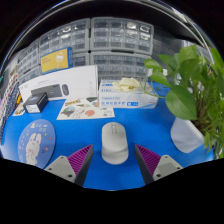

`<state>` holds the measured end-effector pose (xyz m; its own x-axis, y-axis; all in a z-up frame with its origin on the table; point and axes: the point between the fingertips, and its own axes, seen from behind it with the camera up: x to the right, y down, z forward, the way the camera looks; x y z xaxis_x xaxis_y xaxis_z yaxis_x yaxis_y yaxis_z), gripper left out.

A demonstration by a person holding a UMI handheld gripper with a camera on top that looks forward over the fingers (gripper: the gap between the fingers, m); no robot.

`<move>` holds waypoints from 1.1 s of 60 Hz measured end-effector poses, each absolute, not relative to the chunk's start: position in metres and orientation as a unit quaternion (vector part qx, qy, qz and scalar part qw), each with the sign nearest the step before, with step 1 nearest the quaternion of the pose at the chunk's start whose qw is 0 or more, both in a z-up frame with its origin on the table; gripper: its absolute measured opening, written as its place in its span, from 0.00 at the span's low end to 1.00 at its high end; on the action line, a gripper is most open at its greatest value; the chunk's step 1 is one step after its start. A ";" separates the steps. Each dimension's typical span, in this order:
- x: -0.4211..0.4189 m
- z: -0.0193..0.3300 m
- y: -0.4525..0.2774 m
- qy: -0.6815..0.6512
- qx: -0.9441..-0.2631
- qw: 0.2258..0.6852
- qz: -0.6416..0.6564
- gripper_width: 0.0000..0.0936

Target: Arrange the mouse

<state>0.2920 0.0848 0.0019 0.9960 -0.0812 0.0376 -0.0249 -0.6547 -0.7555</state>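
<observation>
Mouse [115, 142], white, lies on blue table [120, 115], long axis pointing away from camera. It sits between the two gripper fingers, w/ a visible blue gap on each side, resting on the table on its own.

Gripper [115, 160] is released: fingers spread apart, not pressing the mouse. Left pad [80, 157] and right pad [149, 157] purple/magenta, ridged, angled inward toward the mouse's rear half.

Beyond the mouse, approx. center: flat printed card or sheet [85, 110] lying on the table. Behind that, a white box [60, 85] w/ print on its face, a dark object [36, 102] just beside its left end. Right of the white box, a smaller light box [128, 94] w/ blue edge.

Left of the fingers: round disc [36, 140], CD-like, flat on the table, apart from mouse. Right of the fingers: pale rounded object [186, 135], can't tell what it is. Green leafy plant [190, 85] above it, leaves hang over the right side of table.

Back of scene: rows of clear plastic drawer bins [95, 45] along the wall.
</observation>
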 end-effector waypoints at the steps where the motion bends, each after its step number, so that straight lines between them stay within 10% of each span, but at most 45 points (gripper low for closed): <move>1: 0.292 0.001 0.089 0.027 -0.909 0.414 -0.033 0.90; 9: 0.291 -0.005 0.117 0.026 -0.909 0.414 -0.022 0.82; 16: 0.286 -0.006 0.131 0.029 -0.909 0.415 -0.011 0.54; 41: 0.289 -0.002 0.128 0.045 -0.917 0.392 -0.054 0.36; 66: 0.123 0.199 0.150 0.026 -0.848 0.529 -0.024 0.36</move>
<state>0.1234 0.1502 0.1989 0.9975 -0.0698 0.0136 -0.0185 -0.4394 -0.8981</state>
